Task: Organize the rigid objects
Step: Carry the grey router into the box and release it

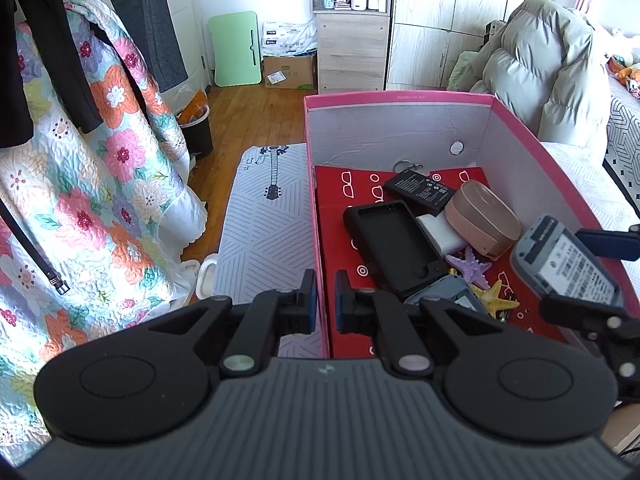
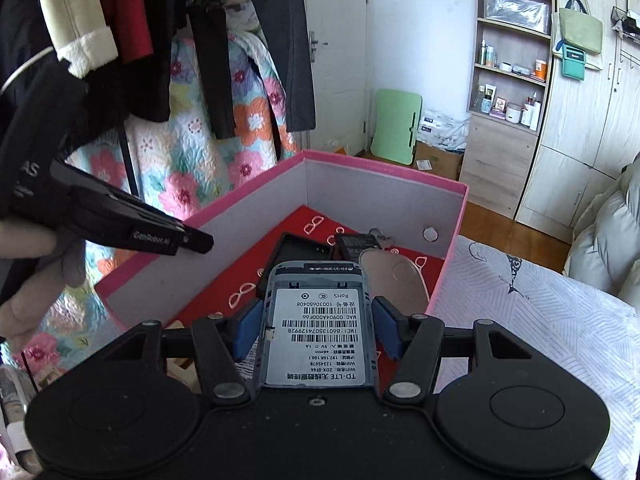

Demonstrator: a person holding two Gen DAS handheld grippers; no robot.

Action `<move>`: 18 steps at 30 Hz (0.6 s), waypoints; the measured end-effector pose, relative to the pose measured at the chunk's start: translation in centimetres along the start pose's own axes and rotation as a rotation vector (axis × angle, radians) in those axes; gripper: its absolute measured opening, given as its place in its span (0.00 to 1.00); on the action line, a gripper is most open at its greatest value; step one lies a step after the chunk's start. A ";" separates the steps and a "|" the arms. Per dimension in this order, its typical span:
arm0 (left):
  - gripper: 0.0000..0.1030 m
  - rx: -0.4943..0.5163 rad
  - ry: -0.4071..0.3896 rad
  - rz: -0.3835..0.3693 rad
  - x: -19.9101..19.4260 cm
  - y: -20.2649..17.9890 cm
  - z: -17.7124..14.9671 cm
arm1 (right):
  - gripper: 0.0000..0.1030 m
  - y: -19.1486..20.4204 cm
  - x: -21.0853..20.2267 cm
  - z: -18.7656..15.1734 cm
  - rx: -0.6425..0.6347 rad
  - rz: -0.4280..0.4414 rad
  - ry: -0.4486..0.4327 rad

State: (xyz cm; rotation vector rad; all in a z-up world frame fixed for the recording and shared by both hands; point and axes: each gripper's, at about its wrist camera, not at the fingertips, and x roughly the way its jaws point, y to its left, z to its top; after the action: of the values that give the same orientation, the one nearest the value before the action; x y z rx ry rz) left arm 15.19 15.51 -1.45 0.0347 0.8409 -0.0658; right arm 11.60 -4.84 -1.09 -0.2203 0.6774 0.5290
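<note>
A pink cardboard box [image 1: 400, 98] with a red patterned lining stands on the bed. My left gripper [image 1: 325, 300] is shut on the box's left wall, one pad on each side. My right gripper [image 2: 316, 328] is shut on a grey-blue pocket router [image 2: 318, 336], held label side up over the box's near right corner. In the left wrist view the router [image 1: 568, 260] hangs above the right wall. Inside the box lie a black case [image 1: 394, 244], a black battery [image 1: 420, 190], a pink oval case [image 1: 480, 216], a white block [image 1: 440, 232], a purple starfish [image 1: 468, 266] and a yellow starfish [image 1: 494, 296].
The bed's white patterned sheet [image 1: 264, 216] shows to the left of the box. A floral quilt [image 1: 100, 160] and dark clothes hang at the left. A dark bin [image 1: 198, 128] stands on the wooden floor. A puffy grey jacket [image 1: 548, 64] lies behind the box. A person's hand [image 2: 24, 280] grips the left tool.
</note>
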 end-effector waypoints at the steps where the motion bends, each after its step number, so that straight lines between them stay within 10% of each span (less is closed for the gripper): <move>1: 0.06 -0.001 0.000 0.000 0.0 0.0 0.0 | 0.65 0.2 0.0 0.0 -0.018 -0.020 0.001; 18: 0.06 -0.009 0.001 0.014 -0.4 0.1 -0.3 | 0.78 -5.8 -7.0 -2.6 0.459 0.001 -0.205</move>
State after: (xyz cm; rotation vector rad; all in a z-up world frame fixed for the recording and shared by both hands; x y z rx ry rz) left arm 14.70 15.65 -1.38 0.0321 0.8417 -0.0483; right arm 8.67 -13.43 1.58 0.2614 0.5815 0.3780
